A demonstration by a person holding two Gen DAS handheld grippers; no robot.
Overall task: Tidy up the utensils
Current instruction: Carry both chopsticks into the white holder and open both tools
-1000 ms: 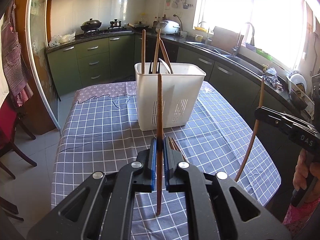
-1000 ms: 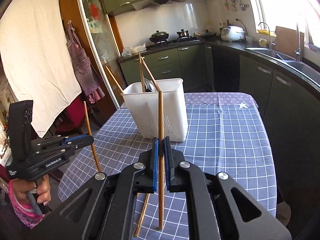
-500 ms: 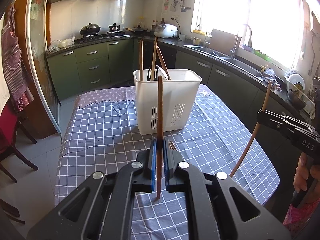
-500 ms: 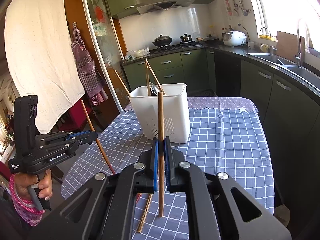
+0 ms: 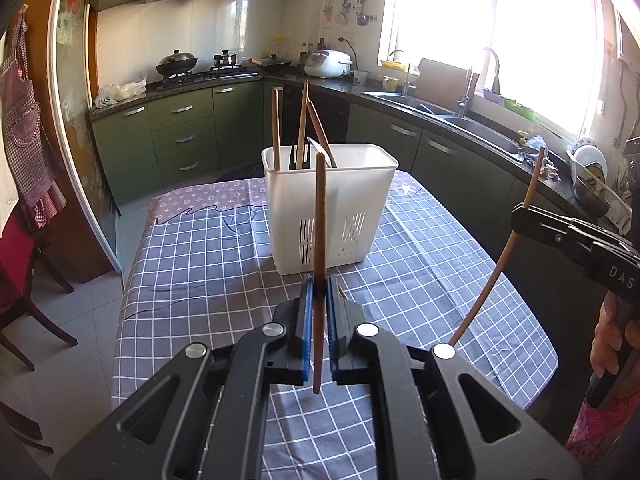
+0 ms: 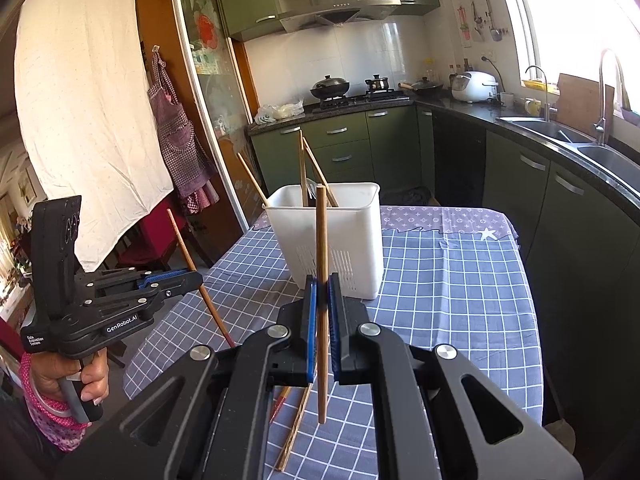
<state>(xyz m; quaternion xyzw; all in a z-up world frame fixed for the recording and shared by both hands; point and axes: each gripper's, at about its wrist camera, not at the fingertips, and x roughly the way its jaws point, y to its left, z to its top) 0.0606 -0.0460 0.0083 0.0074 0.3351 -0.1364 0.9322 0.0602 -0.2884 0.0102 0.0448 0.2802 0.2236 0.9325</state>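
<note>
Left wrist view: my left gripper is clamped on a chopstick, held upright above the desk; the bin toward the far edge already holds several sticks.

Right wrist view: my right gripper pinches another chopstick, also near vertical. Loose chopsticks lie at the near edge, so I judge the job roughly half done.
</note>
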